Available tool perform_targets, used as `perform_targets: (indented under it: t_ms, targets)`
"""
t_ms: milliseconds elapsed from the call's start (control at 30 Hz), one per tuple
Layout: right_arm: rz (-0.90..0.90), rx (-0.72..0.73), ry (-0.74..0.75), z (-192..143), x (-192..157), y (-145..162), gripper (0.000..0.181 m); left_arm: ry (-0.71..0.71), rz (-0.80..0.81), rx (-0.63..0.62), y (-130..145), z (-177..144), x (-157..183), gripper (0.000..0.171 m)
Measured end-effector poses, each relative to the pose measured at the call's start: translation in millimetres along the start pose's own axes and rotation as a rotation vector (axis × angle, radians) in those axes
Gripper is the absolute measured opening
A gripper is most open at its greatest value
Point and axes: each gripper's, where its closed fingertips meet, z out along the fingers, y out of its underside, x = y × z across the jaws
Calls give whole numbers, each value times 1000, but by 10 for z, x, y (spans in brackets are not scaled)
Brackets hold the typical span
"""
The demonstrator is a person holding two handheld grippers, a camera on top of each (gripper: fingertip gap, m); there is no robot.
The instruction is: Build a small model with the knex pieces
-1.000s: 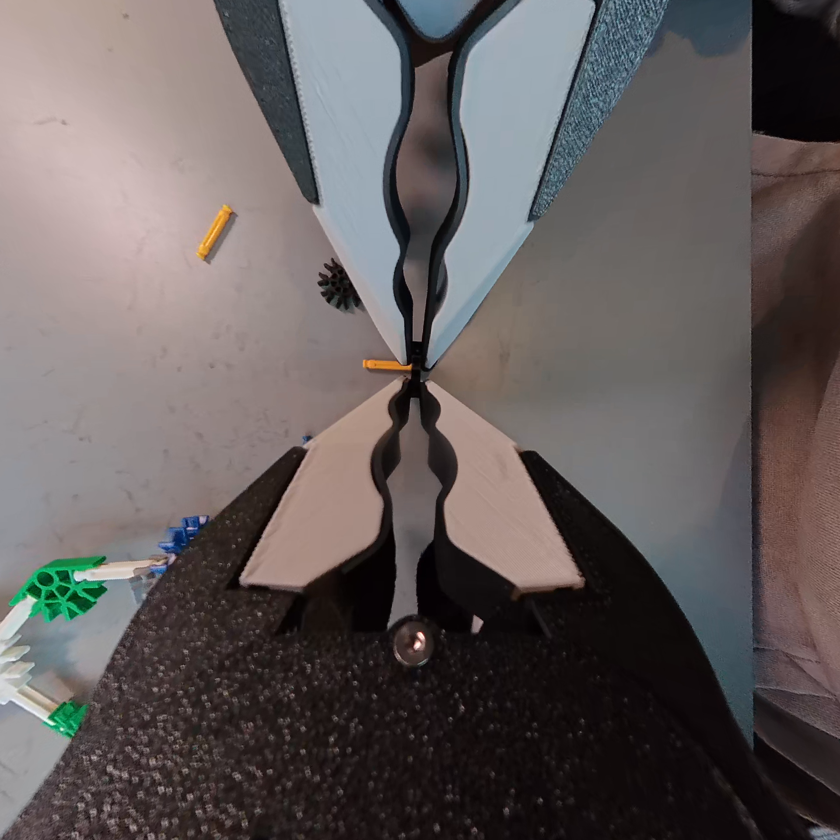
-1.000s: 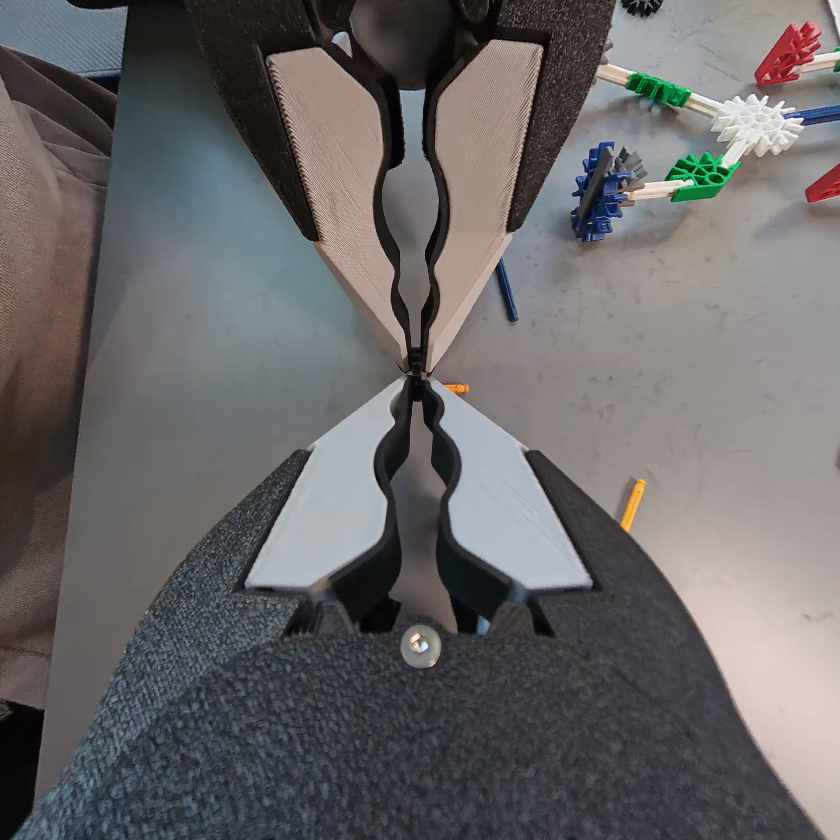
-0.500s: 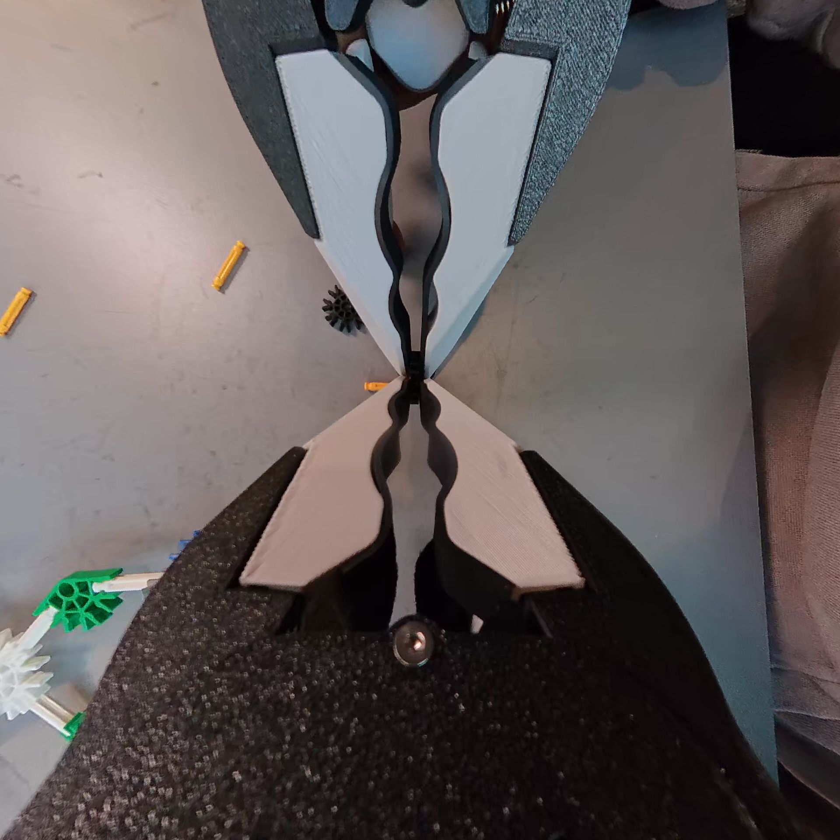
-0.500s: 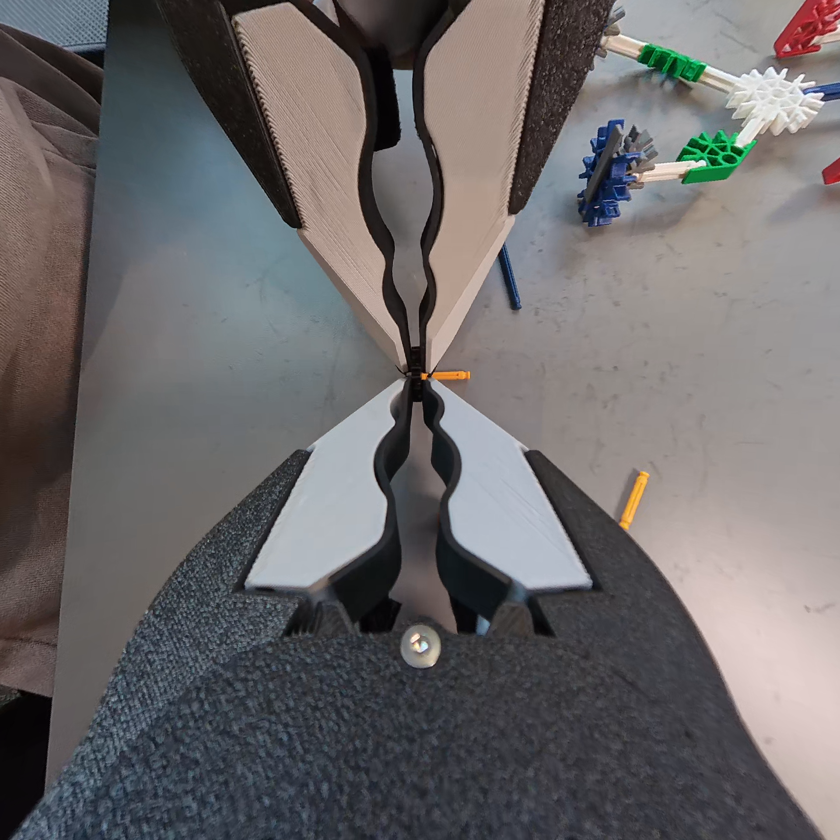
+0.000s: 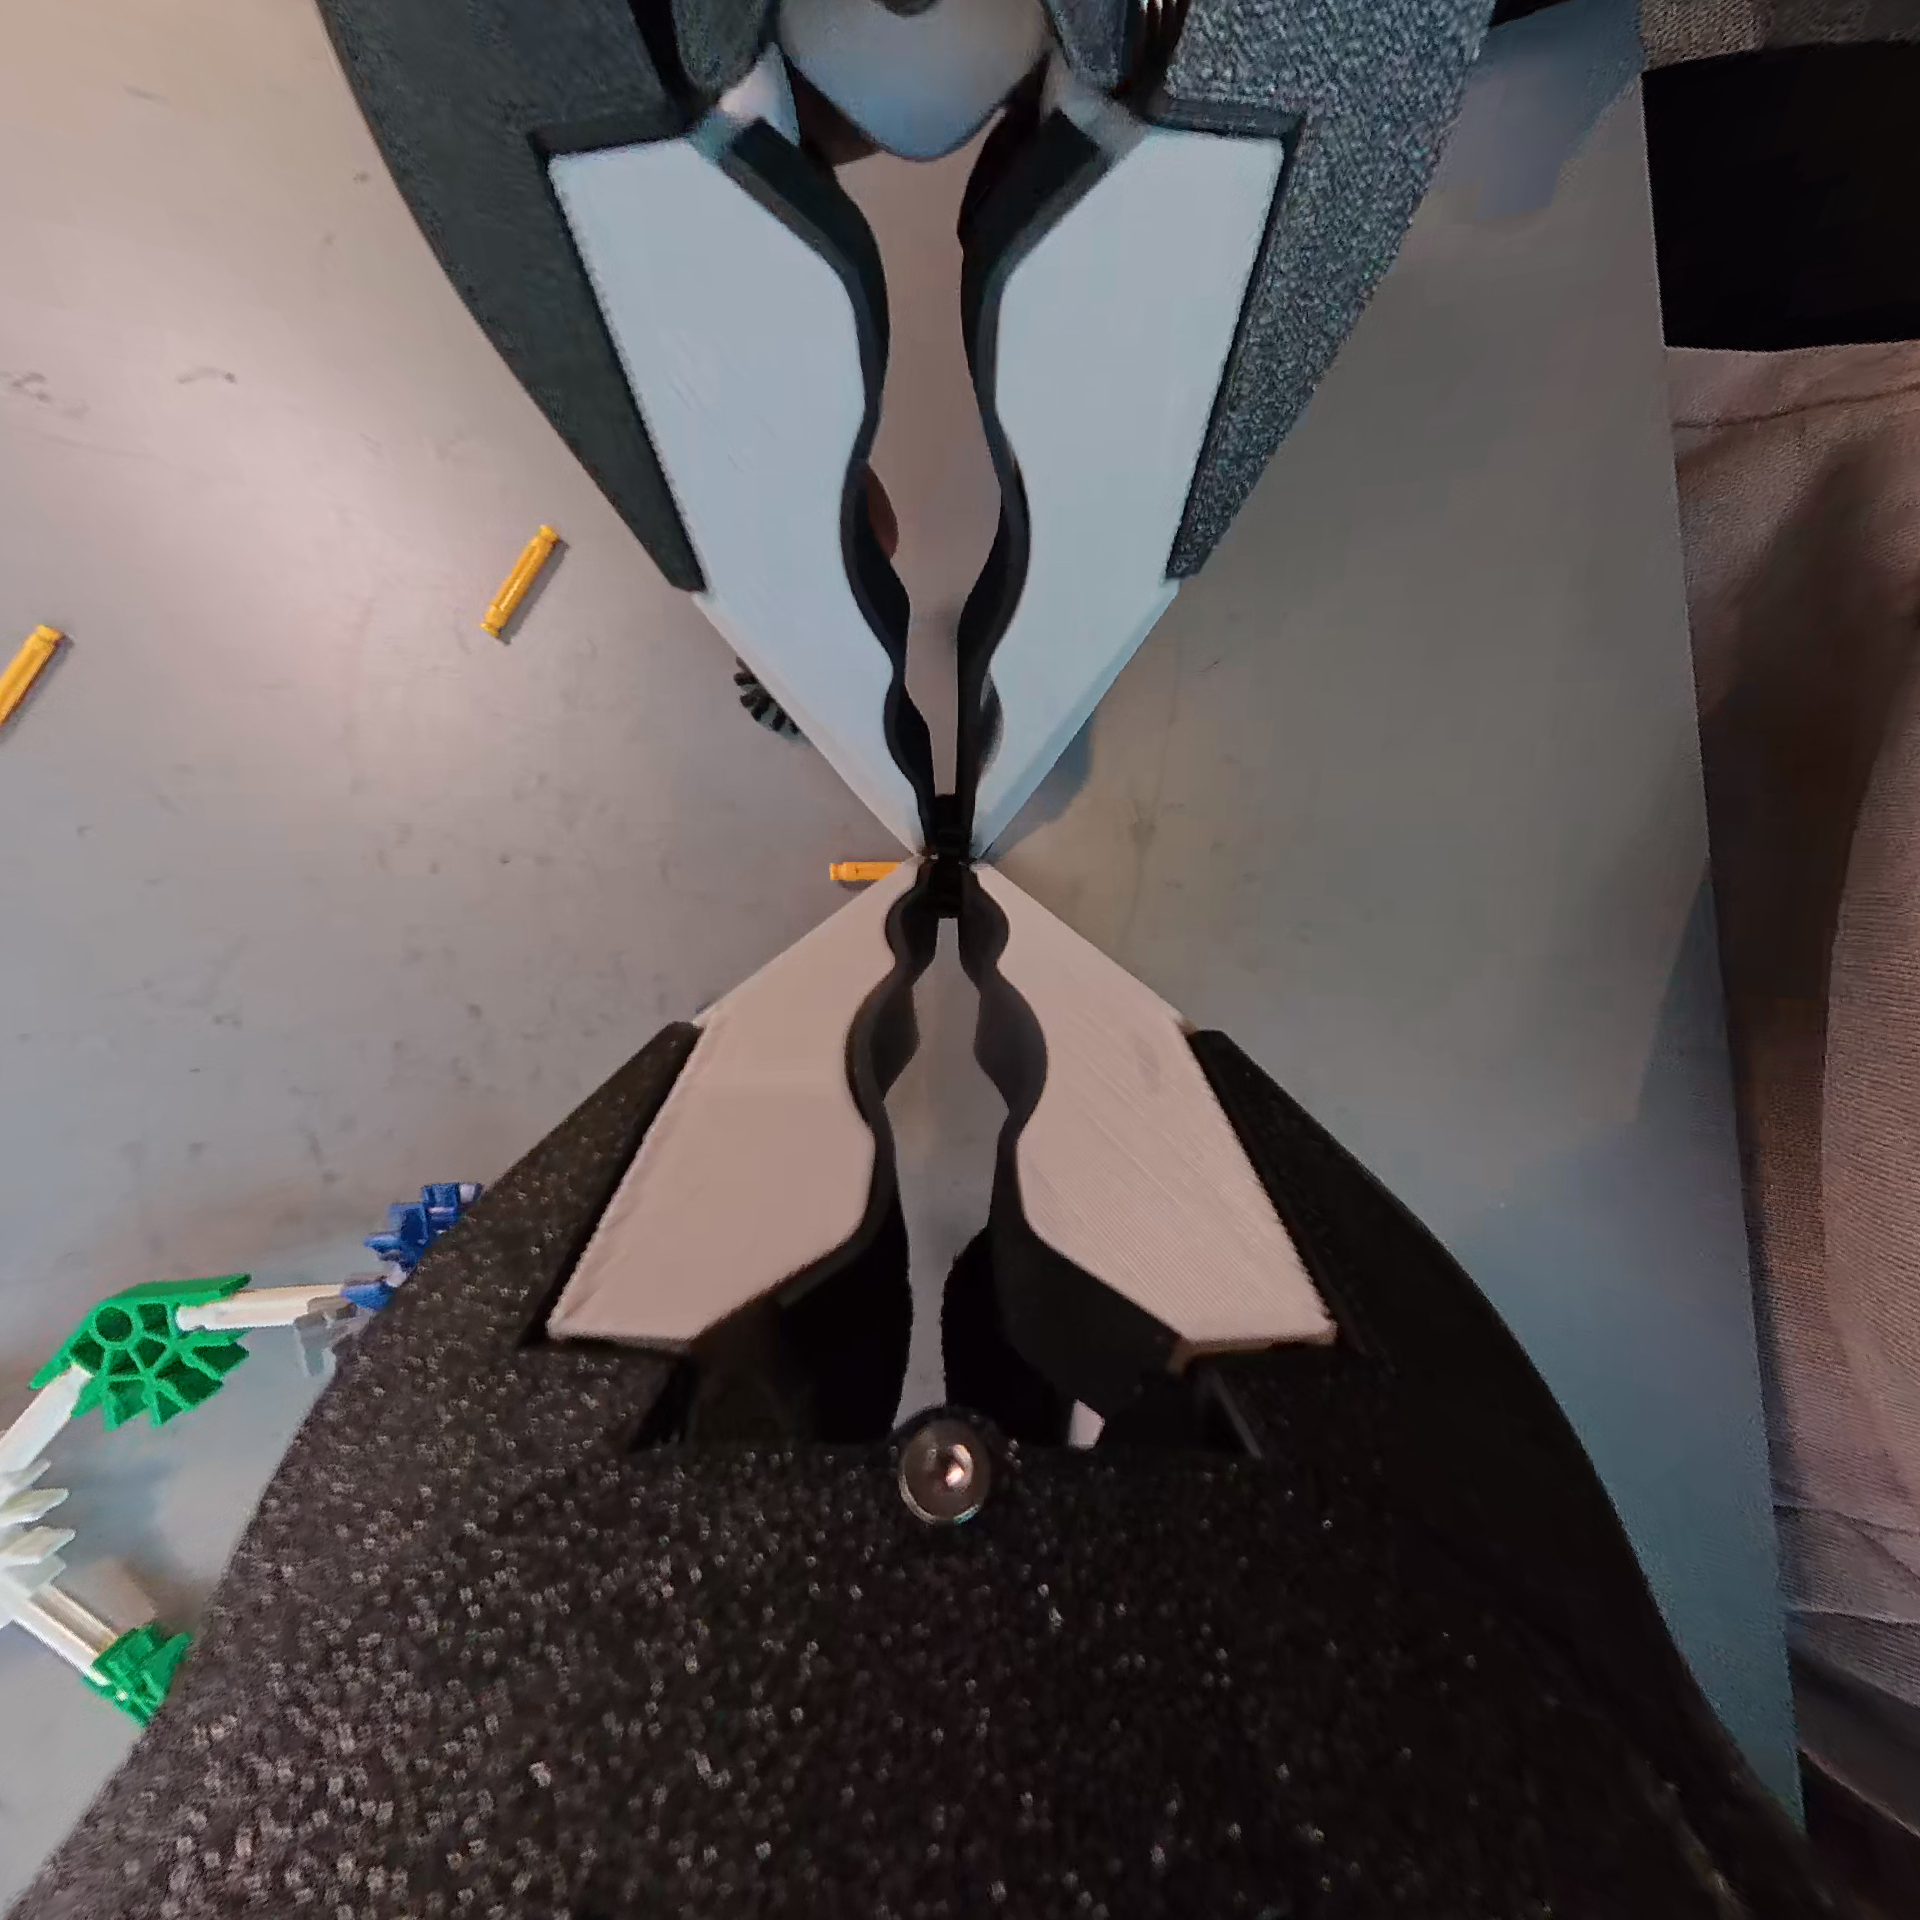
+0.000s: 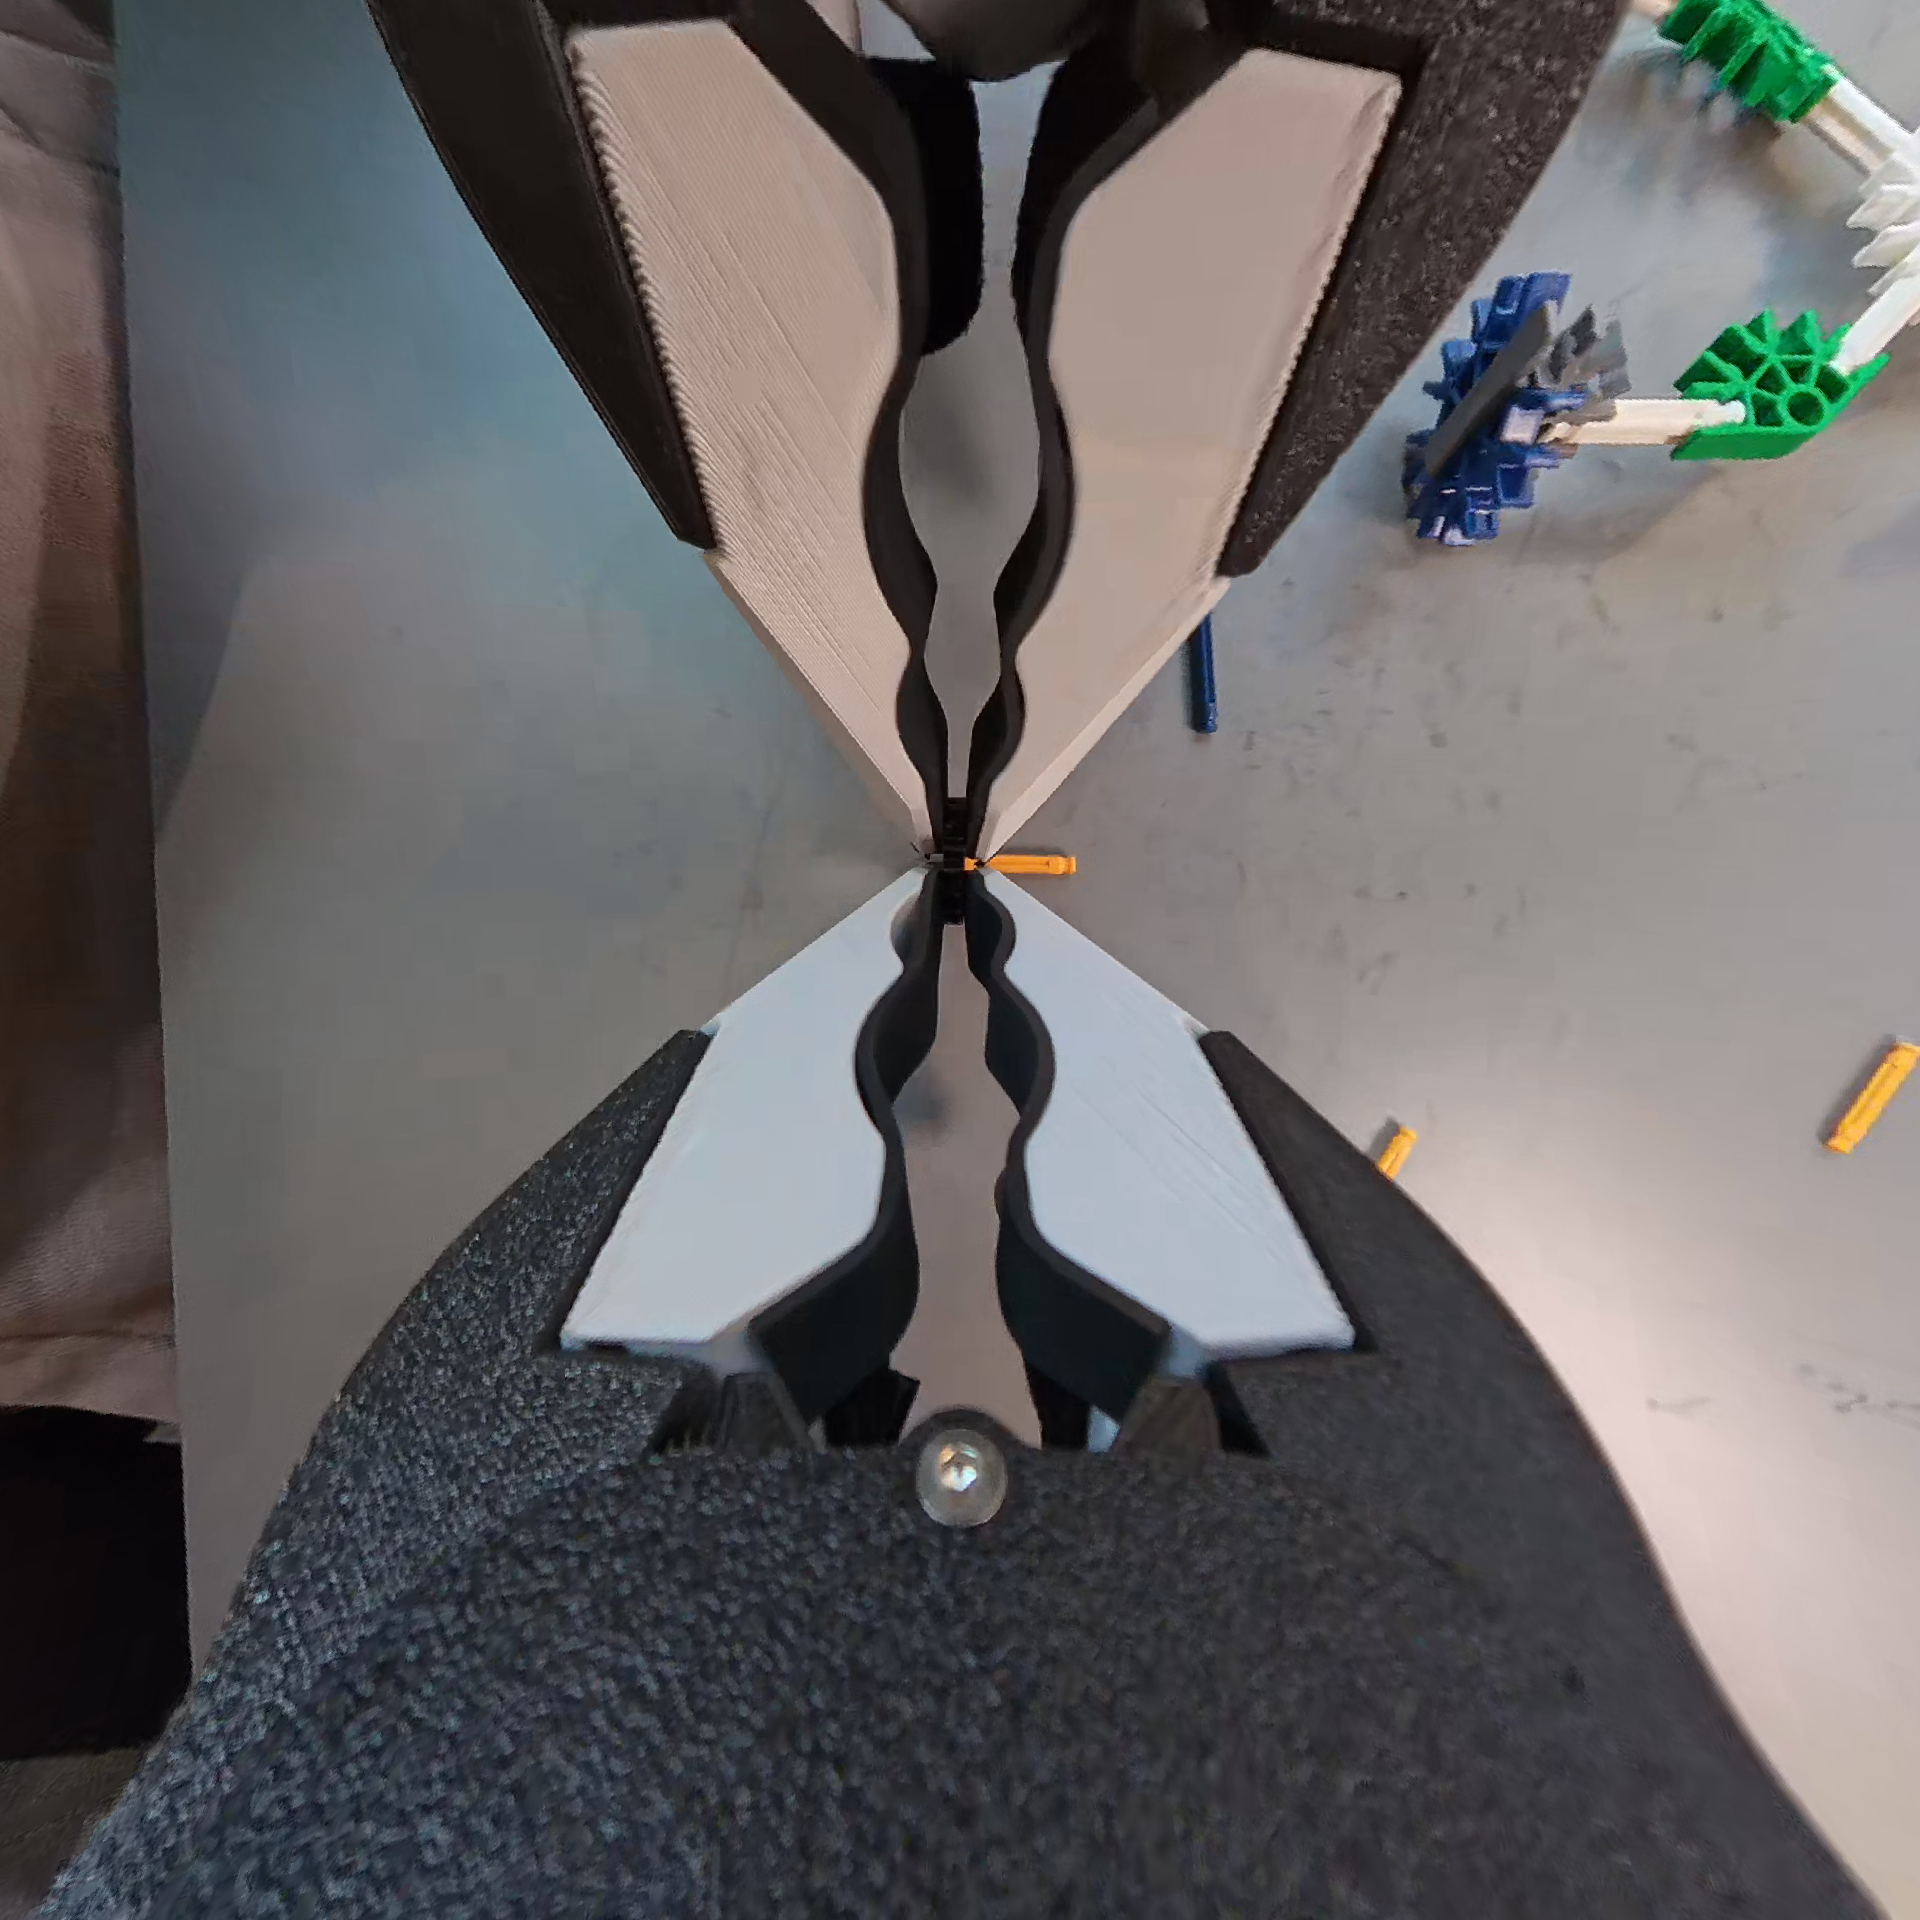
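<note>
Both grippers meet tip to tip above the grey table. My left gripper, with grey fingers in black foam, is shut on a small black connector. My right gripper, with light blue fingers, comes from the top and is shut on the same black piece. A short orange rod sticks sideways out of the connector. In the right wrist view my right gripper is below and the left gripper above, with the orange rod pointing right. The connector's shape is mostly hidden by the tips.
Loose orange rods and a black toothed connector lie on the table. A built piece with blue, green and white parts and a blue rod lie on one side. A person's clothing is past the table edge. Left and right tips are no more than a few centimetres apart.
Both grippers have stayed shut tip to tip on the black piece. The pair has shifted and tilted a little over the table, so the loose parts behind have slid in both views.
</note>
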Motion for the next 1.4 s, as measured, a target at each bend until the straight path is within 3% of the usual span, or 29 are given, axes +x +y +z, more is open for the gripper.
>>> perform_targets:
  t_ms: [700, 767, 933, 1300, 1400]
  targets:
    - [6, -87, -23, 49, -1, 8, 1, -20, -18, 95, 2, 8, -4, 1]
    - [20, -43, 9, 56, 43, -11, 2, -3, -53, 94, 9, -14, -39, 2]
    - [121, 148, -74, -18, 1, -70, 12, 126, -192, 146, 26, -53, -34, 2]
    - [188, 302, -89, -106, 14, -39, 10, 371, -419, 299, -137, -221, -12, 2]
    - [186, 337, -76, -153, 36, -68, 10, 373, -443, 308, -120, -244, -57, 2]
